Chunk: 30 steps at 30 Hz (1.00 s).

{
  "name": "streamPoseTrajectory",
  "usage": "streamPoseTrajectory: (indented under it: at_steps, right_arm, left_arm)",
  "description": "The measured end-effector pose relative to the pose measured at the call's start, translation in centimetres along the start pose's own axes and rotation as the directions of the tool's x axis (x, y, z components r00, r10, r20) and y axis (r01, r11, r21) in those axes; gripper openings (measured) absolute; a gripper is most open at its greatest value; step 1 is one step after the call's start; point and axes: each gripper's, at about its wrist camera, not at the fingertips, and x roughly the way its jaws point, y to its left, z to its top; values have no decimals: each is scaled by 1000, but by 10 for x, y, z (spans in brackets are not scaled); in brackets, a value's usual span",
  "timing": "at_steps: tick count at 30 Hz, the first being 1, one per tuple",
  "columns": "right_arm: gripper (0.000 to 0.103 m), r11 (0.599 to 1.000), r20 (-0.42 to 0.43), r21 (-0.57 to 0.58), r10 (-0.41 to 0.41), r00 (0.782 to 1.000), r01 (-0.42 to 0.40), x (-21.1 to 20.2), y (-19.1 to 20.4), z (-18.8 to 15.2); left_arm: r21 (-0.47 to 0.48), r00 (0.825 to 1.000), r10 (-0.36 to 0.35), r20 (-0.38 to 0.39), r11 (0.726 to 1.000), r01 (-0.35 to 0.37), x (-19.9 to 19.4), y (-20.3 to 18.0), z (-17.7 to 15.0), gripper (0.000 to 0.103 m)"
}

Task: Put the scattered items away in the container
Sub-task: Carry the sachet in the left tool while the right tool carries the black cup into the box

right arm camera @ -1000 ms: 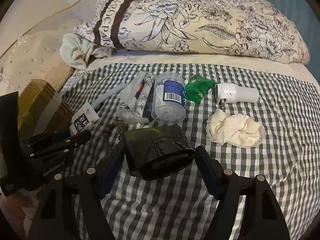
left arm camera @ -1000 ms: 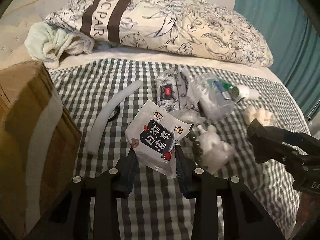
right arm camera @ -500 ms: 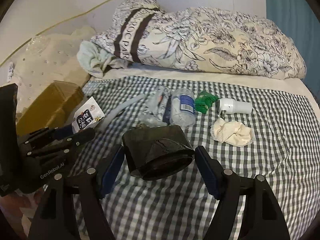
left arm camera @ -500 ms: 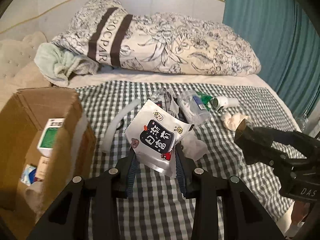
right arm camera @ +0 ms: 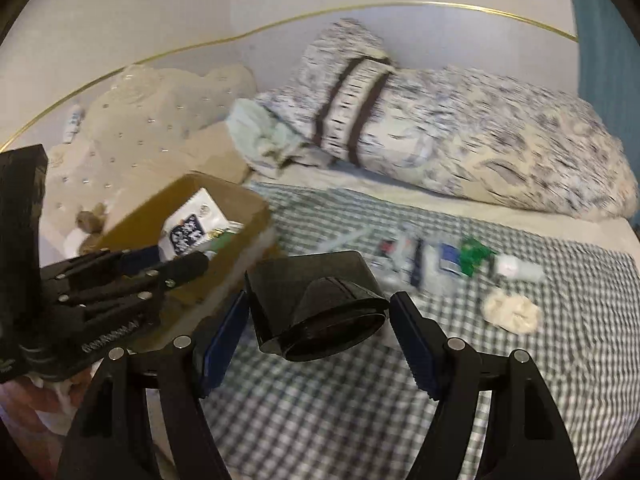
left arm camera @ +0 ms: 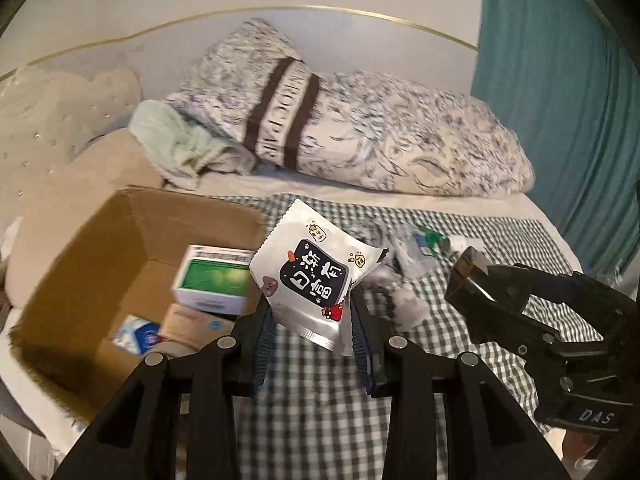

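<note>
My left gripper (left arm camera: 312, 320) is shut on a white snack packet (left arm camera: 314, 276) with black lettering, held above the bed at the right edge of the open cardboard box (left arm camera: 100, 248). The box holds a green-and-white carton (left arm camera: 212, 276) and smaller packs. My right gripper (right arm camera: 316, 320) is shut on a black cup-shaped object (right arm camera: 316, 300), raised over the checked blanket (right arm camera: 520, 380) beside the box (right arm camera: 240, 264). Several items still lie on the blanket: a clear jar (right arm camera: 448, 260), a green packet (right arm camera: 472, 254), a white cylinder (right arm camera: 516, 268), a cream scrunchie (right arm camera: 512, 312).
A floral pillow (left arm camera: 380, 144) and a pale green cloth (left arm camera: 176, 144) lie at the head of the bed. A teal curtain (left arm camera: 560, 92) hangs on the right. A beige padded headboard cushion (right arm camera: 152, 120) stands behind the box.
Both grippers have lifted their items off the blanket and swung left toward the box. The box's inside has come into view.
</note>
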Motion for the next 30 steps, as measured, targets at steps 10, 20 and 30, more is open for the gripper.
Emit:
streamPoseTrajectory:
  at_steps: [10, 20, 30]
  right_arm:
    - [73, 988, 14, -128, 93, 996, -91, 13, 75, 23]
    - [73, 976, -60, -153, 146, 987, -154, 79, 121, 39]
    - [83, 963, -114, -146, 211, 971, -226, 131, 137, 50]
  left_arm:
    - [-152, 997, 74, 8, 986, -72, -21, 79, -16, 36]
    - [-217, 993, 108, -48, 969, -116, 3, 136, -27, 36]
    - [-241, 986, 160, -45, 956, -166, 24, 173, -22, 81]
